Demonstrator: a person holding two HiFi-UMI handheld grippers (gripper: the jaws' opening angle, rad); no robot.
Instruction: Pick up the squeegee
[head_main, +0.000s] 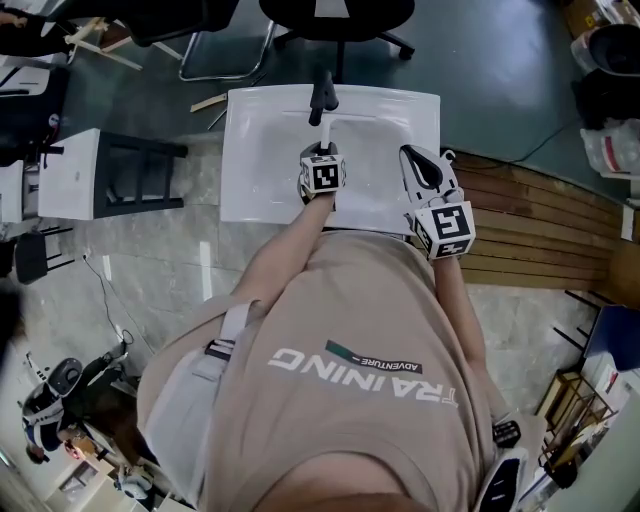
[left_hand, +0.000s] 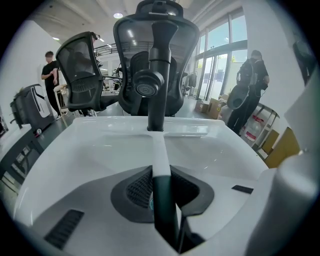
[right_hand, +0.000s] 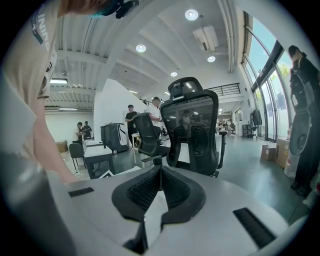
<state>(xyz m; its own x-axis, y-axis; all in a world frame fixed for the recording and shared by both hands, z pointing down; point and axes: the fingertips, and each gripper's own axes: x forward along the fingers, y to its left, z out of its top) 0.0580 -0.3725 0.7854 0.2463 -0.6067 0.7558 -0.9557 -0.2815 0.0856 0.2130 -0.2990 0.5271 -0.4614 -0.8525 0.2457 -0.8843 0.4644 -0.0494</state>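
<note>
Left gripper (left_hand: 162, 186) is on it. The squeegee (left_hand: 161, 162) lies in the white sink (left_hand: 75, 145), and its dark handle sits in the gap between your left jaws. The pads look pressed against it on both sides, so I read that as a grip, not a hover.

Key geometry, in the left gripper view:
- The long axis runs 6 to 12 o'clock. The dark handle is at 6, inside the jaws, and the white stem heads straight to 12.
- The stem ends at a crossbar just short of the black faucet (left_hand: 156, 75). I take that to be the blade, lying 9 to 3 across the basin.
- So the handle is in line with the jaws and the blade is square to them. I see no twist to correct.

In the head view the left gripper (head_main: 322, 152) is over the middle of the sink, with the faucet (head_main: 322, 95) at its 12. The squeegee is white on white there and I can't pick it out.

The right gripper (right_hand: 160, 175) has its tips together with nothing between them. In the head view it sits at the 3 o'clock side of the left one (head_main: 420, 165), by the sink's near-right rim. It points out at the office chairs rather than into the basin, so it's clearly the farther hand.

My call is that the left hand owns this pick. Lift straight up and off the basin. The faucet is close at 12, just beyond the blade, so don't push forward. Watch for the blade end sagging if the grip is this far back on the handle.
</note>
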